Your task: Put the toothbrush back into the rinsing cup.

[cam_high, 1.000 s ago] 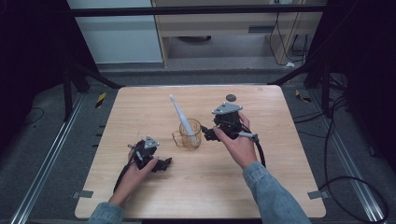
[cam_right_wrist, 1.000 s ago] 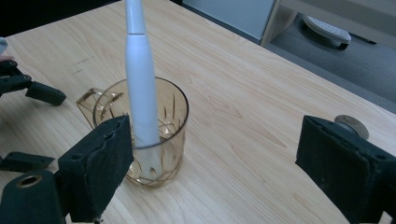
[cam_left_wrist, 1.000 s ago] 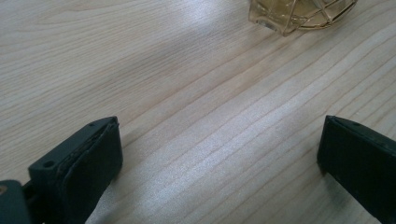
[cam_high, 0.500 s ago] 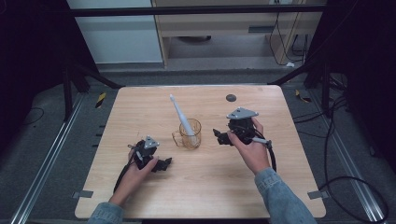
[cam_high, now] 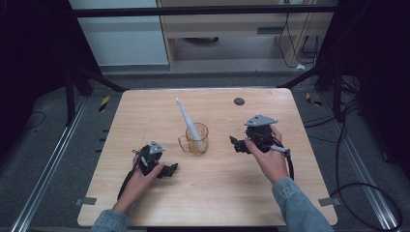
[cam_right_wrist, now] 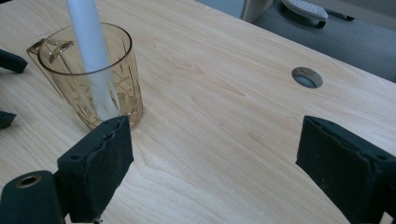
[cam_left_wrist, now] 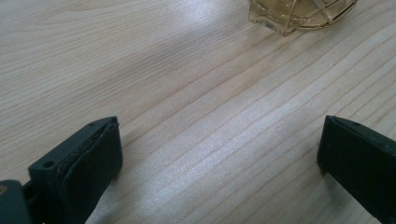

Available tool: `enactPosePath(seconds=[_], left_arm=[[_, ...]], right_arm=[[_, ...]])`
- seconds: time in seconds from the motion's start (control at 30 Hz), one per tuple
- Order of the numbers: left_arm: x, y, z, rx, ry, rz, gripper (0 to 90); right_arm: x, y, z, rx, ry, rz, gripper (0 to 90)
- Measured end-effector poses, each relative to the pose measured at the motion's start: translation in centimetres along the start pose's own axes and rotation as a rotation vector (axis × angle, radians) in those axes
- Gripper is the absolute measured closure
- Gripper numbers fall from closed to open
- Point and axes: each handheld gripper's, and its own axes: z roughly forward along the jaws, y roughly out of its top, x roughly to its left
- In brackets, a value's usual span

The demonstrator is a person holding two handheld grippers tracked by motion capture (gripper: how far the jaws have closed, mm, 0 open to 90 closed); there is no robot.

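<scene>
A: Where's the mug (cam_high: 196, 139) from the right tongs (cam_high: 237, 144)?

B: Just off their tips, a little apart, on the desk (cam_high: 227, 188). In the right gripper view it sits beyond the near jaw, slightly to the side, not between the two.

A: Are those tongs gripping anything?

B: No. The jaws stand wide, released, with bare wood between them.

A: And what's in the mug?

B: A white toothbrush (cam_high: 186, 118), its thick end down inside the glass, the thin head leaning up and away from both tongs. The mug is amber glass with a cut pattern; its handle is on the side facing the left tongs (cam_high: 170, 169).

A: The left ones, then?

B: Resting low on the desk, also released, nothing between the jaws. The mug lies ahead of them and off to one side, well apart; the left gripper view catches just its base (cam_left_wrist: 302, 14) at the top edge.

A: Anything else near?

B: A round hole (cam_high: 239, 101) in the desk, beyond the right tongs.
</scene>
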Motion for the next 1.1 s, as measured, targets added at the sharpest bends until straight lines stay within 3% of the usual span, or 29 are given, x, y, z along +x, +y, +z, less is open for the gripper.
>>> enactPosePath(seconds=[0.6, 1.1], left_arm=[[0.0, 0.0, 0.0, 0.0, 0.0, 0.0, 0.0], [0.0, 0.0, 0.0, 0.0, 0.0, 0.0, 0.0]], right_arm=[[-2.2, -2.9, -0.4, 0.055, -0.041, 0.035, 10.5], [-4.6, -5.1, 2.7, 0.156, -0.066, 0.078, 10.6]])
